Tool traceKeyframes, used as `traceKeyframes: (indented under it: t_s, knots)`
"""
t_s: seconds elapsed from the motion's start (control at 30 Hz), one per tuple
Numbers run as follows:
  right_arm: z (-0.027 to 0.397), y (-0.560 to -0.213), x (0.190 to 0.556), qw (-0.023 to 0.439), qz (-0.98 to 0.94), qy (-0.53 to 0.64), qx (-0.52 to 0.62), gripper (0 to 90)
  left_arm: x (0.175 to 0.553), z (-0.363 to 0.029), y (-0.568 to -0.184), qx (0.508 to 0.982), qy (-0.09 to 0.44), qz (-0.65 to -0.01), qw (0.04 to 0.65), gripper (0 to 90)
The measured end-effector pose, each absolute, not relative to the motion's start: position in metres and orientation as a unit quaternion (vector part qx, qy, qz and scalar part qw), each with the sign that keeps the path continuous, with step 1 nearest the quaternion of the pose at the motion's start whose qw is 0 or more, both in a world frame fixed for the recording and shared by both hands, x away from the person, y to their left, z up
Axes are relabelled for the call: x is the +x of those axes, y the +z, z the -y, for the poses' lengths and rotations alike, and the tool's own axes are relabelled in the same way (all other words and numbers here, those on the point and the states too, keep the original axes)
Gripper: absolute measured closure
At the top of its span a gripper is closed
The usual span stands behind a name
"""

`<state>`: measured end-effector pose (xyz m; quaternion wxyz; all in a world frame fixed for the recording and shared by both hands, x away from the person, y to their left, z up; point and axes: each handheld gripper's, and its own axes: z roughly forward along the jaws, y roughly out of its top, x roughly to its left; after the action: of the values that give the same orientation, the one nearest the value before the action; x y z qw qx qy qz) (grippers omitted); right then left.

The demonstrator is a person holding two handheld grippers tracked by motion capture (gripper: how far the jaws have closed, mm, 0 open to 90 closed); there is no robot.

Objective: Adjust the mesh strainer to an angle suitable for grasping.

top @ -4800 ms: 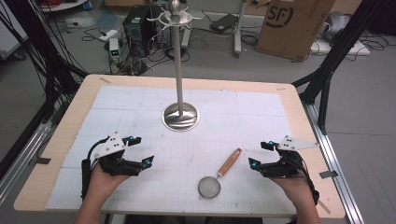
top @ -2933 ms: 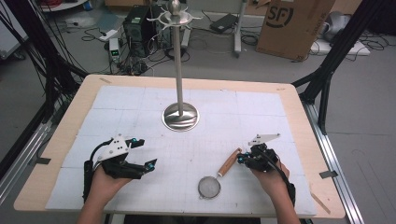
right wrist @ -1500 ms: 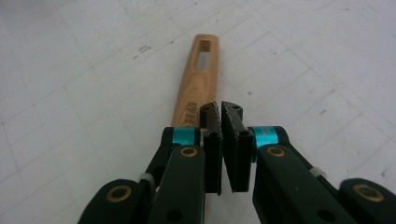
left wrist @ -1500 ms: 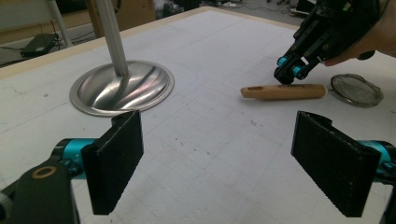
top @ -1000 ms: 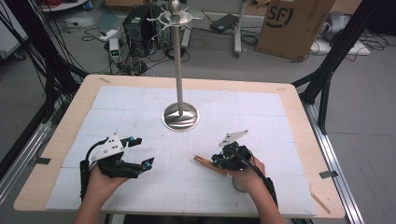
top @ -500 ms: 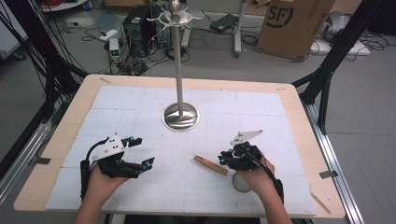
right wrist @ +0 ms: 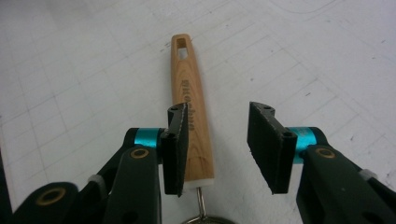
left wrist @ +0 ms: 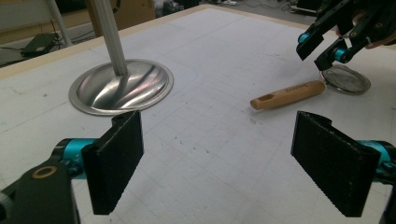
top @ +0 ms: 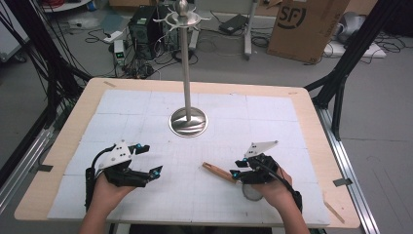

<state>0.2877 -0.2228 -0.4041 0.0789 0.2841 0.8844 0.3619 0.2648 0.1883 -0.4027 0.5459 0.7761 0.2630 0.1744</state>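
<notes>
The right gripper point(top: 238, 171) is seen near the table's front edge, toward its right corner, poised over a small strainer point(top: 229, 176). Its jaws have just been opening and are now parted; the wooden handle point(right wrist: 190, 112) lies between them on the table, close beside one pad, and it cannot be told whether that pad touches it. The other pad is clear of it. The strainer is laid flat on the white gridded mat point(top: 146, 107), its handle pointed toward the table's middle and its round mesh bowl point(left wrist: 346, 78) nearer the front edge, partly covered by the hand in the high view. The left gripper point(top: 146, 161) is held near the front-left part of the mat, its jaws spread wide with nothing between them. A metal stand point(top: 188, 121) is set upright at the mat's middle, well apart from both grippers.
</notes>
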Motion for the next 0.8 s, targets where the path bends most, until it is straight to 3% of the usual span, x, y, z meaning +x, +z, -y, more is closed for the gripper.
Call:
traceKeyframes:
  t_s: [0.33,0.8]
  knots:
    - [0.214,-0.412,0.284,0.066,-0.908,0.320,0.263,52.9,0.264,-0.189,-0.403,0.774,0.174,-0.264,0.548,17.6]
    - [0.203,-0.422,0.289,0.047,-0.934,0.252,0.249,66.3,0.265,-0.191,-0.403,0.775,0.174,-0.267,0.547,17.6]
